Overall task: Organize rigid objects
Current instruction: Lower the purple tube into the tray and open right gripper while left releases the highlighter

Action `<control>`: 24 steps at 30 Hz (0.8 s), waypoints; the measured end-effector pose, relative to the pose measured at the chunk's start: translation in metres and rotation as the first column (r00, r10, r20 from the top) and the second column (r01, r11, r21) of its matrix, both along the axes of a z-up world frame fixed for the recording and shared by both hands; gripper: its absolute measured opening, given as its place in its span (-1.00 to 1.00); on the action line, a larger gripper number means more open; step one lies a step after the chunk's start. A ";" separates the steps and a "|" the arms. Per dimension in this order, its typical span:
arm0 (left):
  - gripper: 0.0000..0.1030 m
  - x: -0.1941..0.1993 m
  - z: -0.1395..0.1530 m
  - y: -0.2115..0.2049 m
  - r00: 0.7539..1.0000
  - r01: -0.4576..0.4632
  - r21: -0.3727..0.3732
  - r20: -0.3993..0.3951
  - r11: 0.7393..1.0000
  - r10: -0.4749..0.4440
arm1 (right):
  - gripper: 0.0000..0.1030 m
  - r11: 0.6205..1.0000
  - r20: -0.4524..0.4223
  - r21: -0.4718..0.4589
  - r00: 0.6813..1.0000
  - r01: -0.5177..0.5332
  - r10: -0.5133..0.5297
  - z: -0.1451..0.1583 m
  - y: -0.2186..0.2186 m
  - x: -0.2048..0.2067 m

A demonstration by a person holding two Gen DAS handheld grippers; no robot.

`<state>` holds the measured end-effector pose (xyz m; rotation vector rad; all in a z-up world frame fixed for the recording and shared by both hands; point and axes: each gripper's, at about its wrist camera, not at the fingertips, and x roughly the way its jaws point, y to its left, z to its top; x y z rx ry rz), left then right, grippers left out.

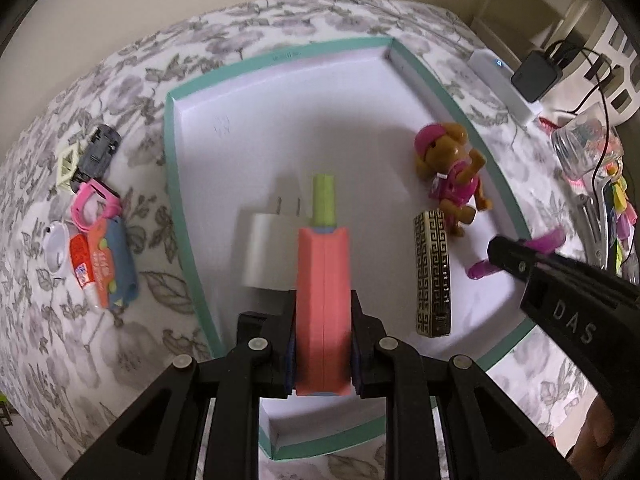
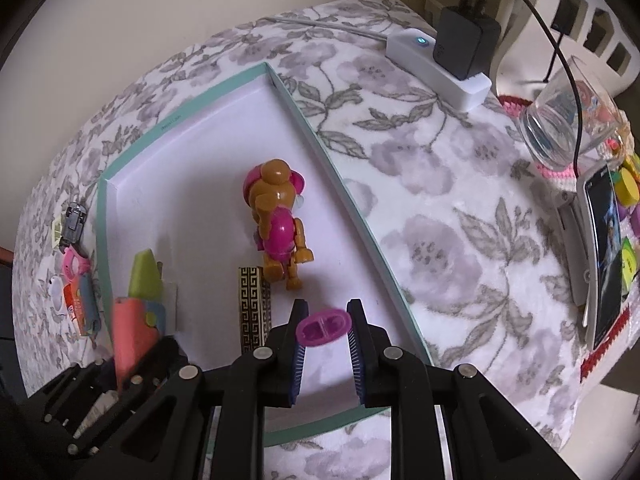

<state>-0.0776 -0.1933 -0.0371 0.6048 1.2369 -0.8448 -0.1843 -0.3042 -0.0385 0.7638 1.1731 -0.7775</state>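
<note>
The left gripper (image 1: 323, 312) clamps a smooth coral block with a green tip (image 1: 322, 284) over the teal-rimmed box lid (image 1: 178, 216). The right gripper (image 2: 325, 322) pinches a glossy magenta oval piece (image 2: 323, 327) (ribbed pads (image 2: 301, 356) pressing each side), near a gold key-patterned bar (image 2: 253, 312).

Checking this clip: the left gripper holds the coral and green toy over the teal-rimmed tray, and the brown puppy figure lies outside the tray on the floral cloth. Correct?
Not quite. The puppy figure is inside the tray, as the right wrist view shows. The rest holds.

Teal-rimmed tray (image 1: 188, 240), floral cloth (image 2: 440, 208) (grey-mauve)
</note>
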 end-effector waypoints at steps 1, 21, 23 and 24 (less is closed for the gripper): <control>-0.56 -0.001 -0.001 0.000 1.000 0.002 0.000 0.005 1.000 -0.002 | -0.59 1.000 -0.001 0.001 1.000 -0.006 0.006 -0.001 -0.001 0.002; -0.25 0.016 0.008 0.005 0.996 -0.036 -0.027 -0.086 0.999 0.033 | 0.19 0.999 0.026 -0.034 0.999 -0.029 0.030 0.007 -0.003 0.013; -0.04 0.018 0.012 0.007 0.995 -0.040 -0.044 -0.093 0.998 0.036 | 0.21 0.999 0.031 -0.045 0.999 -0.031 0.032 0.012 -0.002 0.012; 0.02 0.019 0.014 0.008 0.995 -0.042 -0.049 -0.095 0.998 0.037 | 0.21 0.998 0.035 -0.052 0.999 -0.028 0.030 0.015 -0.003 0.012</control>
